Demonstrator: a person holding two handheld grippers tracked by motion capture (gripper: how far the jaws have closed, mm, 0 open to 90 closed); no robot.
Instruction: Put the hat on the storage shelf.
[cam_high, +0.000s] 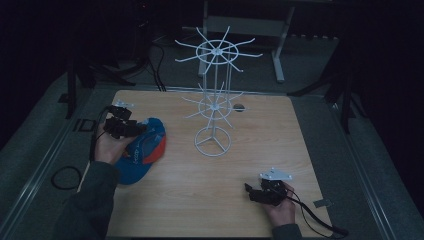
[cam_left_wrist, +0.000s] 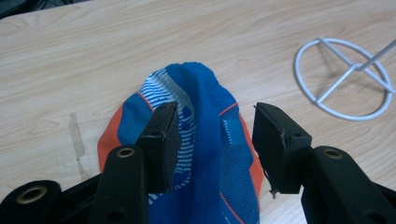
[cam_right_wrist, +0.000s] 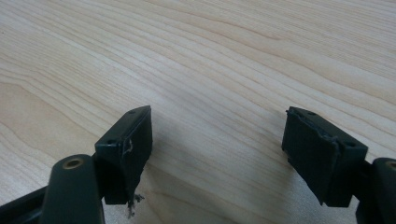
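Observation:
A blue cap with orange and white panels (cam_high: 146, 150) lies on the left side of the wooden table (cam_high: 270, 135). My left gripper (cam_high: 141, 129) hovers over it, held by a hand that comes in from the lower left. In the left gripper view the cap's blue crown (cam_left_wrist: 201, 88) lies between and below the jaws of my left gripper (cam_left_wrist: 212, 126), which stand wide apart with the pads off the fabric. My right gripper (cam_high: 248, 190) rests low near the table's front right. Its jaws (cam_right_wrist: 219, 135) are open over bare wood.
A white wire display stand (cam_high: 214, 100) with two tiers of radial hooks rises from a ring base (cam_left_wrist: 356, 66) at the table's middle, just right of the cap. A small dark hole (cam_high: 239, 107) sits behind it. Cables trail off both grippers.

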